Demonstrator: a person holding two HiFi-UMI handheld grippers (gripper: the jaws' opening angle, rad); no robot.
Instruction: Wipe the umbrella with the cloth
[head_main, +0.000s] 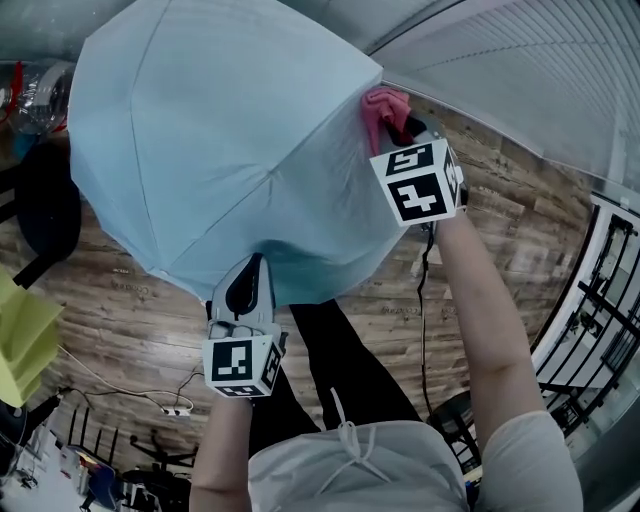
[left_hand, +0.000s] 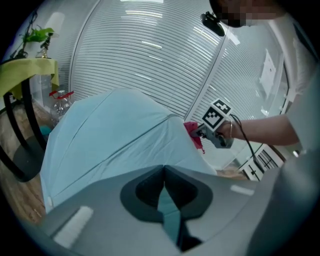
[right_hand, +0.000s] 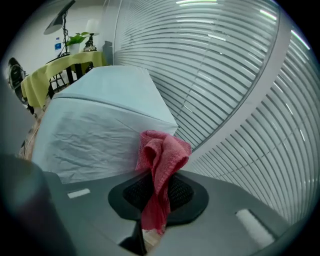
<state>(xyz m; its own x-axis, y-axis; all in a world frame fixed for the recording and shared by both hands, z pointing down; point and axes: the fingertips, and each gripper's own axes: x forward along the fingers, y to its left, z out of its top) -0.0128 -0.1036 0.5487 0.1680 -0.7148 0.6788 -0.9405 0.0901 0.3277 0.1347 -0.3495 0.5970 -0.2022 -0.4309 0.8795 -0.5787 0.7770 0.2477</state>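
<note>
The open umbrella (head_main: 220, 150) canopy fills the space ahead. Slatted blinds (head_main: 520, 70) stand near its right edge, leaving a narrow passage above the floor (head_main: 500, 190). A black chair (head_main: 45, 210) and a yellow-covered desk (head_main: 25, 335) crowd the left side.

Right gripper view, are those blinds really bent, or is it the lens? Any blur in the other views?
Right gripper view: the lens bends the blinds and darkens the corners; the cloth is sharp. Left gripper view: same bending, the umbrella evenly lit, no motion blur. Head view: floor planks curve, little glare.
</note>
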